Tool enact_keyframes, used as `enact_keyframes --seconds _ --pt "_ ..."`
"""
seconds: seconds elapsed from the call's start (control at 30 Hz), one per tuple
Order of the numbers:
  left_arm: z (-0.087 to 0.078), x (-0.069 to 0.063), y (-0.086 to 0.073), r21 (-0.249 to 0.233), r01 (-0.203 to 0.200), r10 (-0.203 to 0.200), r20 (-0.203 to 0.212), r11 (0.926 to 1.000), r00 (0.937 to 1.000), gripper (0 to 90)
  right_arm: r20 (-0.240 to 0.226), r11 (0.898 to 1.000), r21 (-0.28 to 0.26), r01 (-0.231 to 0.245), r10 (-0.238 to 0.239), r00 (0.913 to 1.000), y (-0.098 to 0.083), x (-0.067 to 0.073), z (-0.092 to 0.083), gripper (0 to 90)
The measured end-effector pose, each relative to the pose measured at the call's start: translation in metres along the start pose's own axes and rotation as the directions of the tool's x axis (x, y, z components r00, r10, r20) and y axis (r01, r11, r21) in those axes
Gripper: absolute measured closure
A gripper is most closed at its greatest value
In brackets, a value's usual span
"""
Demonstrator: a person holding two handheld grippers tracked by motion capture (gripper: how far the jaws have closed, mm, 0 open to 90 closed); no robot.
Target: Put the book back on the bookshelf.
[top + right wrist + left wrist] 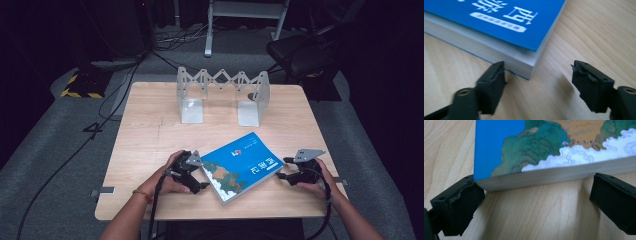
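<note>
A thick paperback book point(240, 167) with a blue cover and a painted landscape lies flat and askew on the wooden table point(150, 130). My left gripper point(201, 175) stands open at the book's left edge. In the left gripper view its jaws straddle the page edge of the book point(554, 152); the left jaw touches the cover corner and the right jaw stands apart from it. My right gripper point(283, 168) is open at the book's right corner. In the right gripper view that corner of the book point(524, 62) sits just ahead of the gripper point(539, 82), between the jaws, with the left jaw close to it.
A grey metal expanding book rack point(222, 92) stands at the table's far middle. A dark chair point(300, 52) and cables point(120, 90) lie on the floor beyond. Bare wood lies between rack and book.
</note>
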State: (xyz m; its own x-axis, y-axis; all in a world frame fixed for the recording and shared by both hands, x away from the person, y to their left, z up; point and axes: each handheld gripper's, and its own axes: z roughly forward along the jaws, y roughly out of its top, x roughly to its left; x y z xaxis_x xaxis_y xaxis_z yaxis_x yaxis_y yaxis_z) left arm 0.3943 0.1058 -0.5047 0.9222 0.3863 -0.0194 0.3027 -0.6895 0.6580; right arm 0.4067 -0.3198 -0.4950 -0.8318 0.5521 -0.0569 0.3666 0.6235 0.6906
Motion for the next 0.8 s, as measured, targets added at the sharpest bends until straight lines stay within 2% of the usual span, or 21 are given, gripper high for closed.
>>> enact_keyframes --seconds 0.23,0.27,0.3,0.33,0.37,0.43,0.5,0.6,0.63,0.7,0.73,0.8 --pt "0.000 -0.005 0.003 0.022 0.008 -0.008 0.007 0.9997 0.9999 0.4 0.039 0.998 0.010 -0.060 0.060 0.9974 0.009 -0.013 0.009 23.0" --pt "-0.002 -0.005 0.005 0.025 0.040 -0.041 0.050 0.9989 0.9979 0.4 0.045 0.998 0.004 -0.070 0.069 0.9966 0.009 -0.016 0.011 23.8" --pt "-0.002 -0.005 0.005 0.025 0.040 -0.041 0.050 0.9989 0.9979 0.4 0.045 0.998 0.004 -0.070 0.069 0.9966 0.009 -0.016 0.011 23.8" --pt "-0.003 -0.004 0.005 0.014 0.058 -0.059 0.082 0.9982 0.9949 0.4 0.050 0.996 0.001 -0.085 0.085 0.9951 0.011 -0.018 0.013 23.9" --pt "-0.004 -0.004 0.004 0.005 0.059 -0.059 0.092 0.9982 0.9940 2.6 0.062 0.995 -0.009 -0.097 0.097 0.9933 0.012 -0.021 0.015 24.6" --pt "-0.004 -0.005 0.003 0.004 0.047 -0.047 0.083 0.9989 0.9954 4.1 0.065 0.994 -0.011 -0.106 0.107 0.9922 0.012 -0.022 0.016 24.6" --pt "-0.004 -0.007 0.004 0.006 0.057 -0.057 0.091 0.9984 0.9942 3.9 0.064 0.994 -0.007 -0.113 0.113 0.9915 0.015 -0.026 0.018 24.5" --pt "-0.004 -0.011 0.005 0.012 0.053 -0.054 0.128 0.9985 0.9903 4.0 0.086 0.992 -0.005 -0.124 0.124 0.9885 0.021 -0.030 0.022 24.5" --pt "-0.004 -0.011 0.005 0.012 0.053 -0.054 0.128 0.9985 0.9903 4.1 0.088 0.989 -0.016 -0.146 0.147 0.9852 0.022 -0.034 0.025 25.2" --pt "-0.003 -0.018 0.006 0.013 0.030 -0.031 0.147 0.9995 0.9886 4.4 0.068 0.975 -0.041 -0.218 0.220 0.9731 0.023 -0.042 0.030 25.4" --pt "-0.003 -0.018 0.006 0.013 0.030 -0.031 0.147 0.9995 0.9886 4.4 0.066 0.971 -0.049 -0.233 0.236 0.9695 0.025 -0.045 0.032 26.2" --pt "-0.002 -0.024 0.007 0.014 0.021 -0.023 0.153 0.9997 0.9879 4.4 0.070 0.970 -0.056 -0.235 0.238 0.9687 0.026 -0.047 0.033 27.5"
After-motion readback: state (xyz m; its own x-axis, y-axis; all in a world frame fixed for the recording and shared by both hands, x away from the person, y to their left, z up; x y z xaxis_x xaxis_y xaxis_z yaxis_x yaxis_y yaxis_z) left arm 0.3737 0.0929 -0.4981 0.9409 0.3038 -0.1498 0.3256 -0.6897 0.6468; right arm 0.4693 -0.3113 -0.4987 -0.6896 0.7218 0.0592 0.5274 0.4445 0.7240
